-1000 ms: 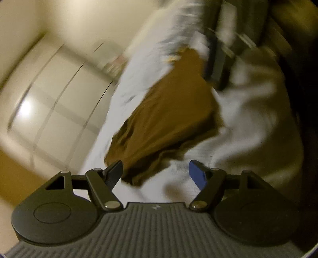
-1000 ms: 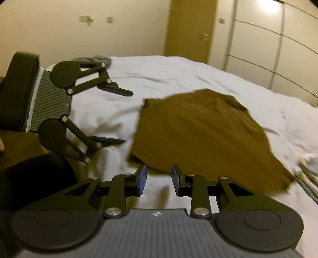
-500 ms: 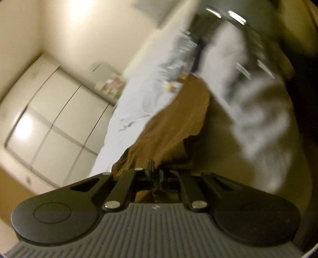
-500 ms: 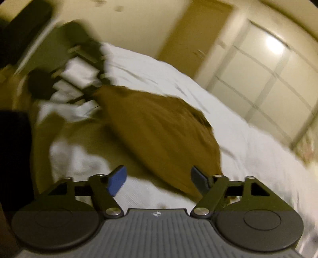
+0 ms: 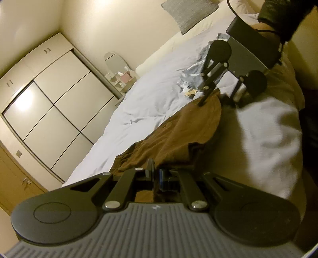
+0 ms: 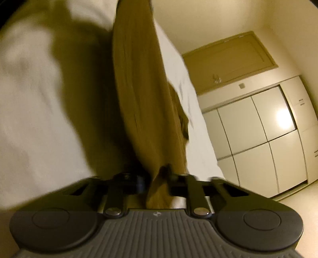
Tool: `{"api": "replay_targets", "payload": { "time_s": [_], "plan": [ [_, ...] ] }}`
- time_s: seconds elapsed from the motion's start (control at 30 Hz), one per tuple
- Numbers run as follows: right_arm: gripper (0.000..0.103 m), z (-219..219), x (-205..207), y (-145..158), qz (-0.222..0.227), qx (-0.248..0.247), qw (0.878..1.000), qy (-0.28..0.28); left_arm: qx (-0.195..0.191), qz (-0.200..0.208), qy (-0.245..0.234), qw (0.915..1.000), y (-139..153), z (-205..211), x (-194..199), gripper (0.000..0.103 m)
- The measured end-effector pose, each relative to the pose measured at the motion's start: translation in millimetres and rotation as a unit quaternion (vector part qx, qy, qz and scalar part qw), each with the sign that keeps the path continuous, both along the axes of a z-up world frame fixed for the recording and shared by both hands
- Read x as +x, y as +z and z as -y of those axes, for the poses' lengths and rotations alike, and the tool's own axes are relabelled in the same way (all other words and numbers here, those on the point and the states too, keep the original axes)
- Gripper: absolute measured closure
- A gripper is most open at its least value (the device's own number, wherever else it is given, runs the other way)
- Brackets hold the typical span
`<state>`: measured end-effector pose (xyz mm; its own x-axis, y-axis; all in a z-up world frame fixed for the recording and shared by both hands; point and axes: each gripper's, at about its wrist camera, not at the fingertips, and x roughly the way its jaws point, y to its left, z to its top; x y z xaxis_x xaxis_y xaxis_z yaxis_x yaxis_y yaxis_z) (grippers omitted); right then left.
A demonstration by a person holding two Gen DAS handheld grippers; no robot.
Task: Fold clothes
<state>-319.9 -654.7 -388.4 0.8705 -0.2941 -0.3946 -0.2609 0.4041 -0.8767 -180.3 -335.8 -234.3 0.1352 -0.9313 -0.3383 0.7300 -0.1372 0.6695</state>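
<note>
Fabric first: the left gripper (image 5: 156, 175) is sitting at the bottom centre of its own view with its jaws clenched on an edge of the brown garment (image 5: 178, 135). The cloth is bunching right at the fingertips and running up and to the right across the middle of the frame. Same deal in the right wrist view, where the right gripper (image 6: 155, 178) is pinching another edge of the brown garment (image 6: 139, 89), jaws closed tight on it. From there the fabric is stretching straight up the centre of the frame as a long taut strip, a bit blurry.

Under and around the garment, the white bed sheet (image 5: 151, 95) is filling the middle of the left view, wrinkled, with a heavy shadow falling on the part at centre right. In the left view the right gripper (image 5: 218, 99) is also showing up at upper right, gripping the far end of the cloth, with a dark sleeve (image 5: 282, 17) above it in the top right corner.

Just behind that, a crumpled pale pile of clothes (image 5: 193, 73) is lying on the sheet. Further back, a grey pillow (image 5: 188, 12) is leaning at the top of the frame. A wardrobe (image 5: 49, 107) with pale sliding panels is taking up the left side, and a small round mirror (image 5: 116, 61) is standing beside it. In the right view the wooden door (image 6: 228, 61) is sitting at upper right.
</note>
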Motion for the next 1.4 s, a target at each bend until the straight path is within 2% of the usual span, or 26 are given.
{"api": "replay_targets", "payload": {
  "time_s": [0.1,0.27,0.4,0.6,0.77,0.9,1.07,1.17,1.27,1.33,1.4],
  "plan": [
    [0.103,13,6,-4,-0.014,-0.022,1.000,-0.002,0.010,0.002,-0.004,0.9999,-3,-3,-3,0.098],
    [0.103,5,5,20,-0.019,0.019,0.999,-0.043,0.016,0.000,-0.005,0.9999,2,-18,-5,0.100],
    [0.103,-17,-26,58,-0.016,0.042,0.998,-0.038,0.020,-0.014,-0.014,0.9996,24,-55,-9,0.100],
    [0.103,-61,-89,102,-0.062,0.087,0.994,-0.013,0.036,-0.067,-0.029,0.9967,56,-130,-21,0.100],
    [0.103,-88,-130,111,-0.088,0.122,0.988,-0.022,0.057,-0.108,-0.032,0.9920,61,-175,-35,0.100],
    [0.103,-96,-146,114,-0.114,0.133,0.984,-0.021,0.076,-0.128,-0.034,0.9883,59,-187,-37,0.100],
    [0.103,-93,-121,129,-0.126,0.124,0.984,0.003,0.070,-0.151,-0.018,0.9859,71,-164,-10,0.100],
    [0.103,-71,-104,146,-0.134,0.144,0.980,0.003,0.060,-0.182,-0.008,0.9815,84,-132,20,0.099],
    [0.103,-24,-41,164,-0.154,0.228,0.961,-0.019,0.059,-0.230,0.011,0.9714,88,-89,60,0.097],
    [0.103,6,-1,168,-0.160,0.287,0.944,-0.037,0.061,-0.270,0.028,0.9605,81,-55,91,0.097],
    [0.103,25,17,157,-0.156,0.344,0.925,-0.053,0.076,-0.308,0.051,0.9471,71,-25,121,0.098]
  ]
}}
